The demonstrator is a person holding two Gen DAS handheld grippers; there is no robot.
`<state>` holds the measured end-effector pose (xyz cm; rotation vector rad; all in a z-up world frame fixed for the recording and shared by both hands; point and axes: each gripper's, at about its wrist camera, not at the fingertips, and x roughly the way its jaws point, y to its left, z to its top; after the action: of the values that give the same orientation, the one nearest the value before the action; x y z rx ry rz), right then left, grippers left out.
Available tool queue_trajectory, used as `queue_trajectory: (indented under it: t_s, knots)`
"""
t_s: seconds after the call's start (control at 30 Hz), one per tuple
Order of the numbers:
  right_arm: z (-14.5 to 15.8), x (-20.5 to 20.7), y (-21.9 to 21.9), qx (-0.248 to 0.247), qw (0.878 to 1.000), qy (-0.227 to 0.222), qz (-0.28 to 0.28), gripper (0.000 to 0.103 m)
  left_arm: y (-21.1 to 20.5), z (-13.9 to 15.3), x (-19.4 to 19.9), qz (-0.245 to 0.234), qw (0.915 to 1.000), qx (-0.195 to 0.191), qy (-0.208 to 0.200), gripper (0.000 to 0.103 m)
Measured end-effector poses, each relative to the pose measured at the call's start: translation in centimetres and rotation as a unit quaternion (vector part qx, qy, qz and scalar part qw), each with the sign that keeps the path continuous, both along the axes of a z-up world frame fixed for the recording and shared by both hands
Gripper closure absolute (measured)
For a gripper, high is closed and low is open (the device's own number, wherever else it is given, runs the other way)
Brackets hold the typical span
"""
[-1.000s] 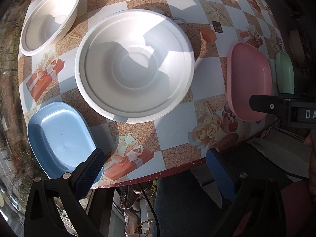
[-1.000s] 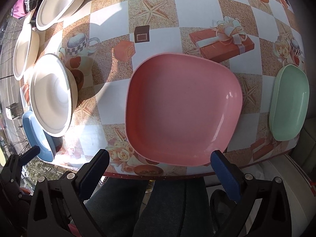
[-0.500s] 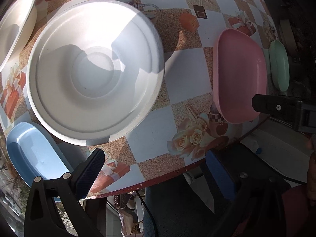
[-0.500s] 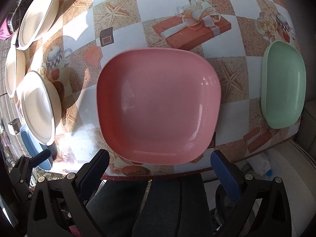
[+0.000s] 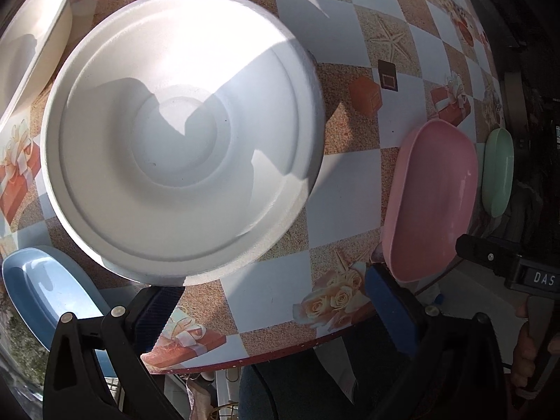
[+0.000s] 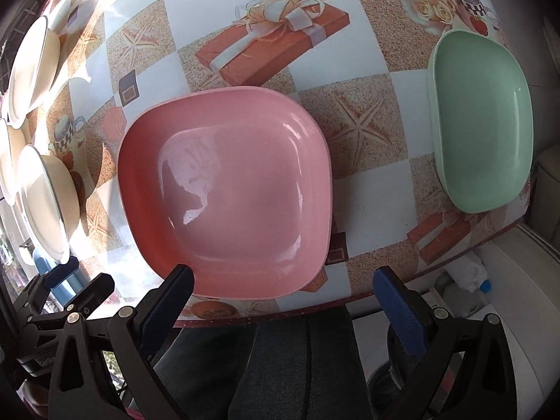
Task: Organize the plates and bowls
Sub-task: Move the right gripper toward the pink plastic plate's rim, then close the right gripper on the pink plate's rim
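Across both frames a bench (image 6: 364, 189) wears a glossy checkered cloth printed with starfish, roses and gift boxes, sunlit, with a dim room at the right edge. On it I count three white bowls, the large white bowl (image 5: 182, 133) filling the left view's centre, and three coloured plates: pink plate (image 6: 227, 189) mid-frame, green plate (image 6: 483, 122) at upper right, blue plate (image 5: 45, 294) at lower left. Left hand-held gripper (image 5: 276, 311) and right hand-held gripper (image 6: 287, 308) both gape wide, holding nothing.
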<state>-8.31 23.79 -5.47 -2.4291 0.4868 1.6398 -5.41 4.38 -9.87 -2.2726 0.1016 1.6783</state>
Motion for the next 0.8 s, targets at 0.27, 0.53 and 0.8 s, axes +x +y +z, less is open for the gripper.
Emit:
queue_trajectory:
  t_s: [0.27, 0.53, 0.8]
  knots:
    - [0.3, 1.5, 4.5, 0.007, 0.999, 0.014, -0.033, 0.0, -0.5, 1.0, -4.6, 0.006, 0.9993, 0.006, 0.036, 0.001]
    - [-1.0, 4.1, 10.3, 0.0, 0.995, 0.02, -0.098, 0.0, 5.1, 0.3, -1.5, -0.115, 0.992, -0.011, 0.049, 0.001]
    - [-2.1, 4.9, 12.3, -0.018, 0.995, 0.045, -0.09, 0.0, 9.6, -0.6, -1.7, -0.114, 0.9883, -0.029, 0.097, 0.001]
